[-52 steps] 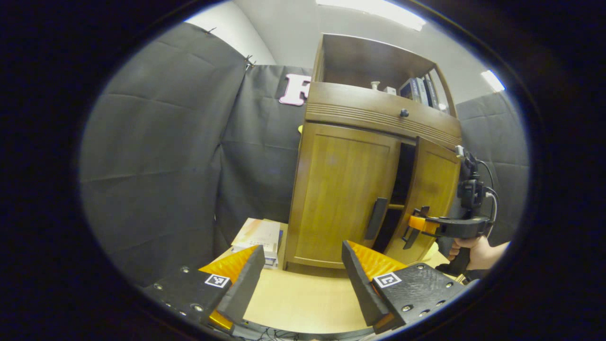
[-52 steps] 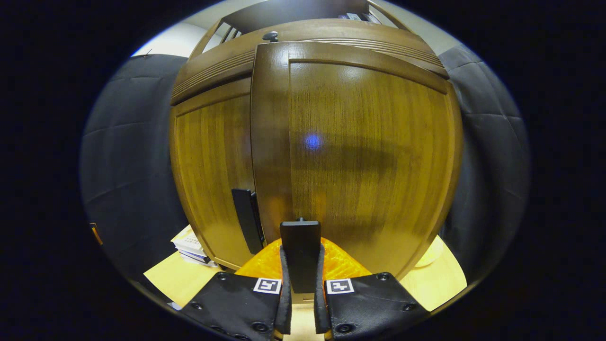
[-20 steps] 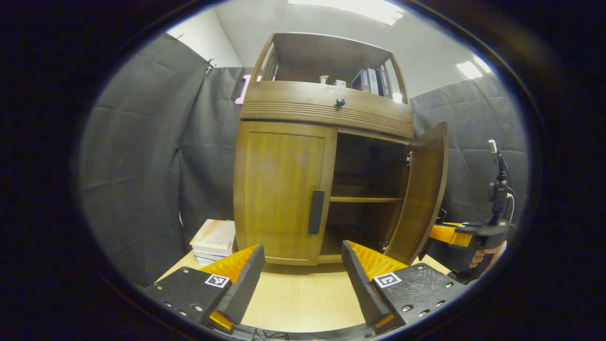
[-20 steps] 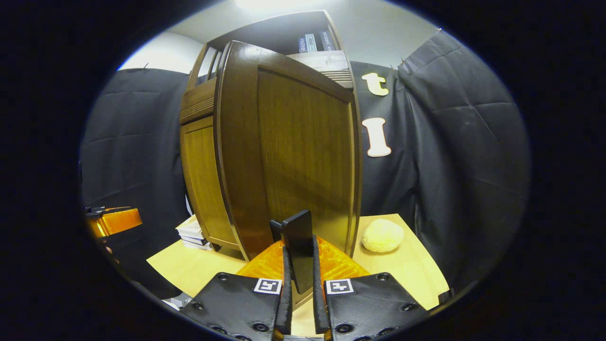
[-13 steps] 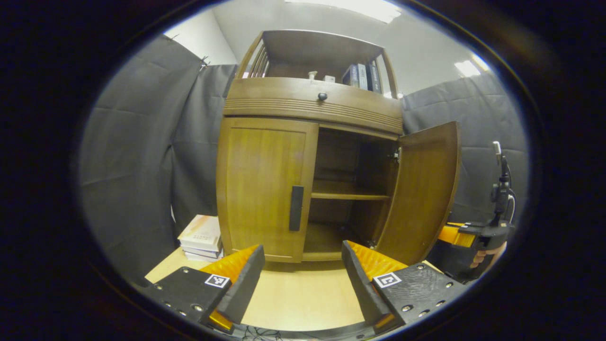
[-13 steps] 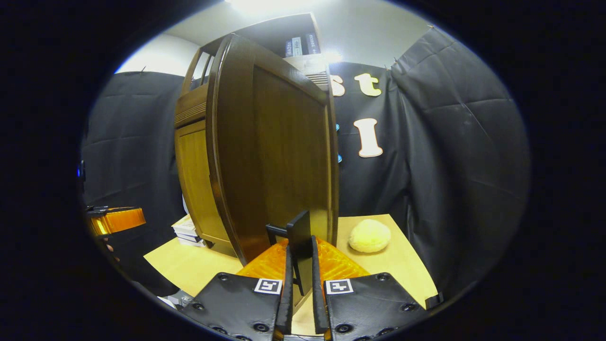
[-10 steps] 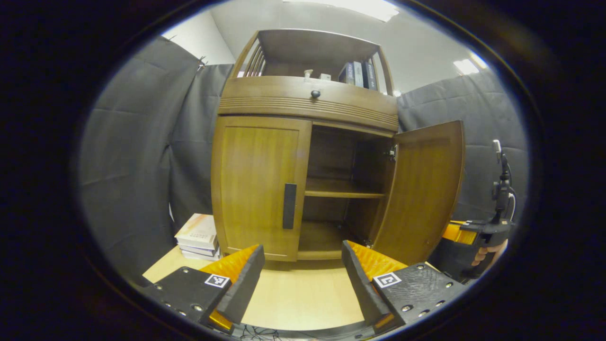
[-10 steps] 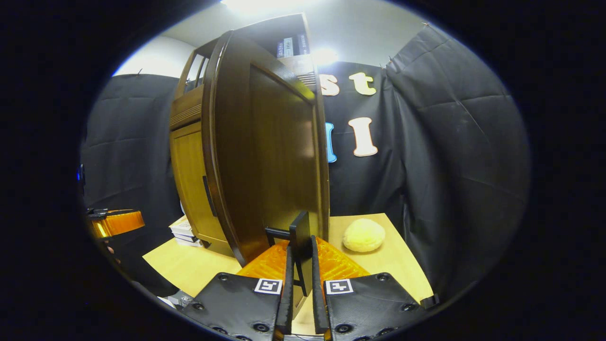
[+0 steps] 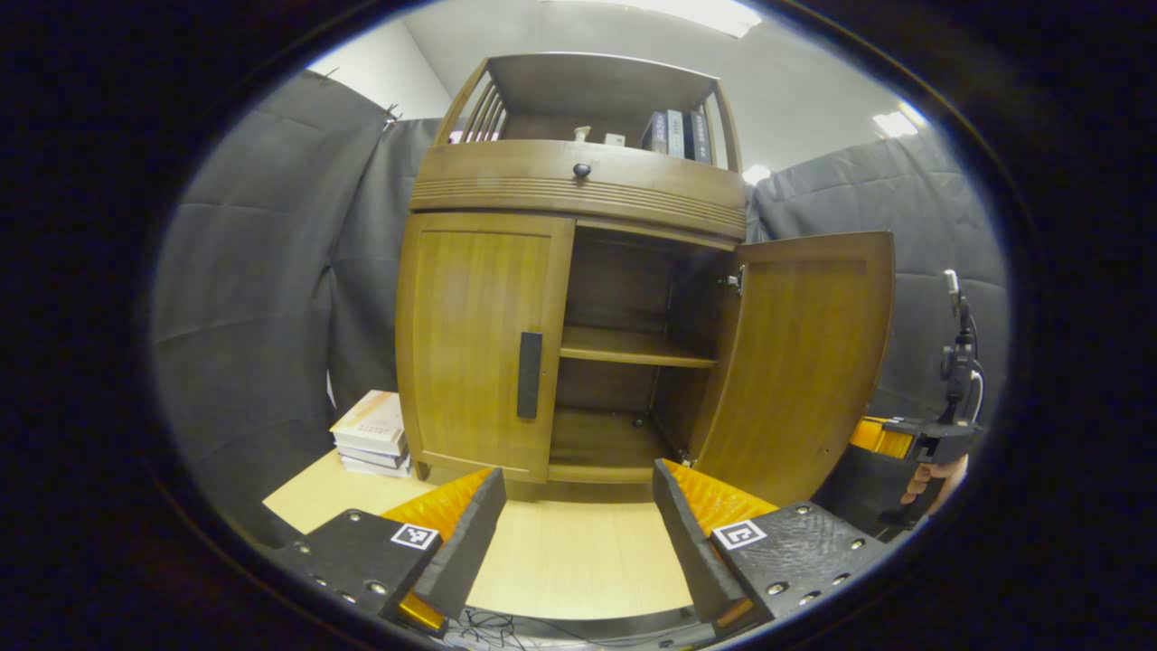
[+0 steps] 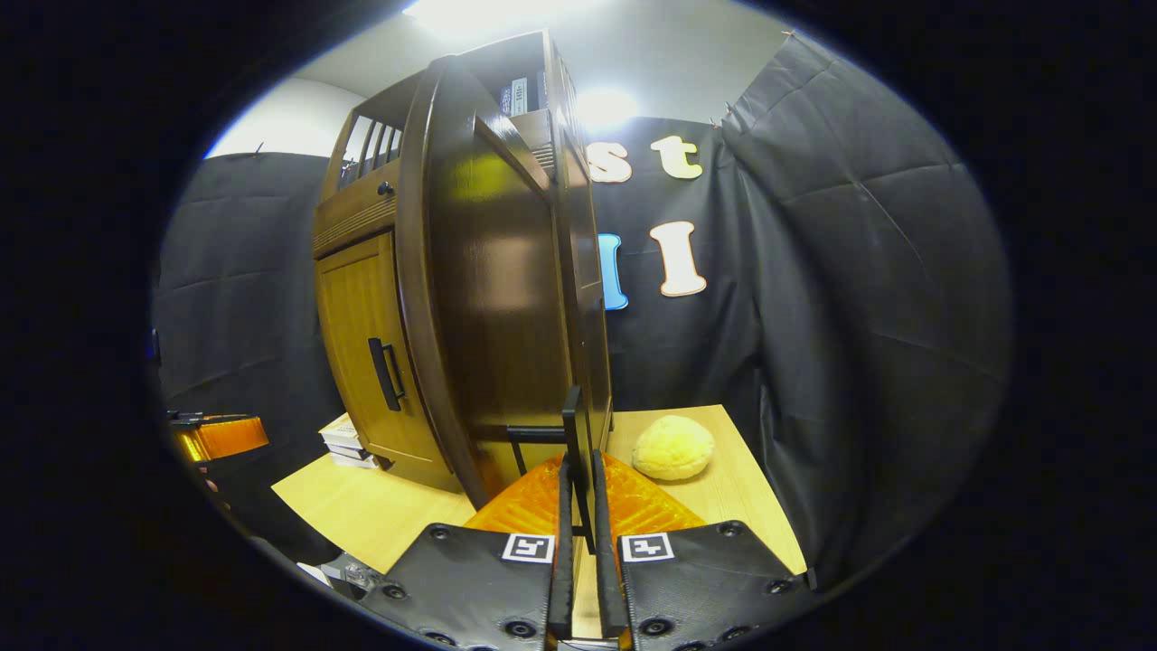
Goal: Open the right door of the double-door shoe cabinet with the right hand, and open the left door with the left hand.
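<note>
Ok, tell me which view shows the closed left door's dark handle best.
The left gripper view: the dark vertical handle faces the camera on the closed wooden left door. The right gripper view shows that handle side-on and smaller, standing off the door face.

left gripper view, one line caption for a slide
Open left gripper faces the cabinet: right door swung open, left door shut.

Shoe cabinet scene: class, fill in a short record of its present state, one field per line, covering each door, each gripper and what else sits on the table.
right door: swung wide open
left door: closed
right gripper: shut on the right door's handle
left gripper: open, off the cabinet
inside: shelf, bare
table: stacked books, round yellow object
</note>
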`<state>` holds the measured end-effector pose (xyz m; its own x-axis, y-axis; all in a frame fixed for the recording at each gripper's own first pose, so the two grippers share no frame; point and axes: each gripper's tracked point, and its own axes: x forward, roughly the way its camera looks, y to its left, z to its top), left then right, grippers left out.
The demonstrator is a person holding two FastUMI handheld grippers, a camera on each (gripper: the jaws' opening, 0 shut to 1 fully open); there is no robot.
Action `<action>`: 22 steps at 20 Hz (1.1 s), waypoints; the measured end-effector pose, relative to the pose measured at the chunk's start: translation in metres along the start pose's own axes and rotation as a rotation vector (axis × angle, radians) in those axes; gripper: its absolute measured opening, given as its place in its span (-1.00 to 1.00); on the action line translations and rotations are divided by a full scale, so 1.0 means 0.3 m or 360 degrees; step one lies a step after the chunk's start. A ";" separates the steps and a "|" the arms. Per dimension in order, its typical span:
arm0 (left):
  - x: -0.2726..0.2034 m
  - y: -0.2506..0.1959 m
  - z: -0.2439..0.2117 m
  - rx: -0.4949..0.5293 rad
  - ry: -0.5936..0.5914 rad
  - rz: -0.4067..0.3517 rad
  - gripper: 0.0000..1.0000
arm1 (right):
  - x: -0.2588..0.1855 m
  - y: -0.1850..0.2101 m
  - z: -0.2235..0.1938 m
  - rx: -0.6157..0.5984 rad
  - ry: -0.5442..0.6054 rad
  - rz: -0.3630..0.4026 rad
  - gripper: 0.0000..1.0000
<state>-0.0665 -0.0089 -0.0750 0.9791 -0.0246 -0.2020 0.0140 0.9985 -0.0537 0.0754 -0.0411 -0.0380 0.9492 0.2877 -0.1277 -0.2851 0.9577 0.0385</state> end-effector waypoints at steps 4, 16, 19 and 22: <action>-0.008 0.028 -0.007 -0.0012 0.0027 0.0069 0.84 | -0.019 -0.007 -0.012 0.0016 -0.0004 -0.0061 -0.89; 0.128 0.113 0.057 0.0054 -0.0078 -0.0004 0.84 | -0.233 -0.020 -0.051 0.0091 0.0021 -0.0620 -0.61; 0.178 0.108 0.053 0.0070 -0.0078 -0.0073 0.84 | -0.263 0.011 -0.069 0.0071 0.0063 -0.0714 -0.36; 0.226 0.084 0.060 0.0046 -0.0079 -0.0143 0.84 | -0.284 0.036 -0.096 0.0137 0.0095 -0.0818 -0.16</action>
<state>0.0038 0.0155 -0.0724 0.9824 -0.1126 -0.1489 0.1076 0.9933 -0.0410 -0.0123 -0.0554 -0.0552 0.9538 -0.2172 -0.2074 0.2295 0.9726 0.0369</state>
